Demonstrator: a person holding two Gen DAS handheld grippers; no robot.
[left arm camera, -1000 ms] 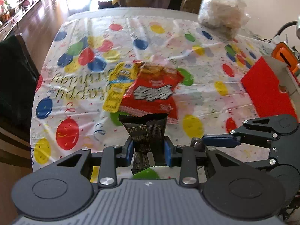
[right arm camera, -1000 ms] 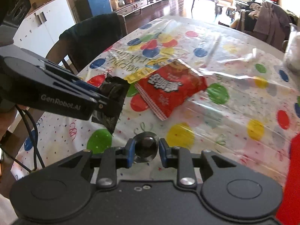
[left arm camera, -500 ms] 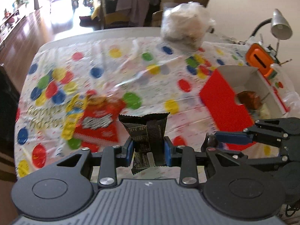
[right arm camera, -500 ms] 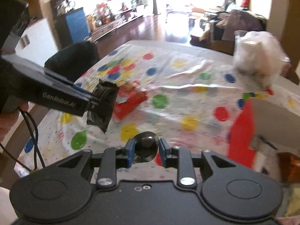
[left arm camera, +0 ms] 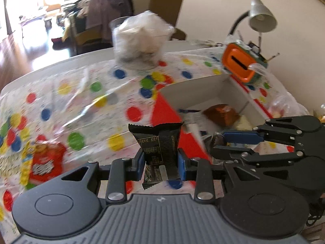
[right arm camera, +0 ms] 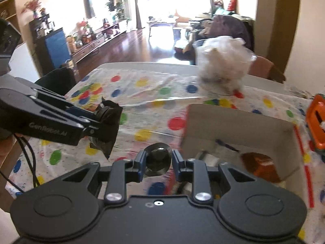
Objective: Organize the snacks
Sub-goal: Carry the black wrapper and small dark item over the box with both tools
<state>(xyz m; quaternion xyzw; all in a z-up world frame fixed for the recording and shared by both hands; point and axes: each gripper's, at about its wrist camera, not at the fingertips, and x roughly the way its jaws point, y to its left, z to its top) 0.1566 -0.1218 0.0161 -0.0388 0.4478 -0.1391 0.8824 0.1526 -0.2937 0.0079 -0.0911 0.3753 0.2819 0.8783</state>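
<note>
The left tool [left arm camera: 161,162] clenches a black snack packet [left arm camera: 159,142] above the desk [left arm camera: 81,93], left of the red box [left arm camera: 219,93]; the right tool [right arm camera: 157,160] grips a small dark round snack [right arm camera: 157,159]. Both converge — they might collide, dropping a snack outside the box.

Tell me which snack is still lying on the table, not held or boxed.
The red snack bag, flat on the balloon tablecloth; the black packet is held in the left claw.

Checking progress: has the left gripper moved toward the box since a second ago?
Yes. The left gripper, clamping the black packet, has swung from the red snack bag toward the box.
</note>
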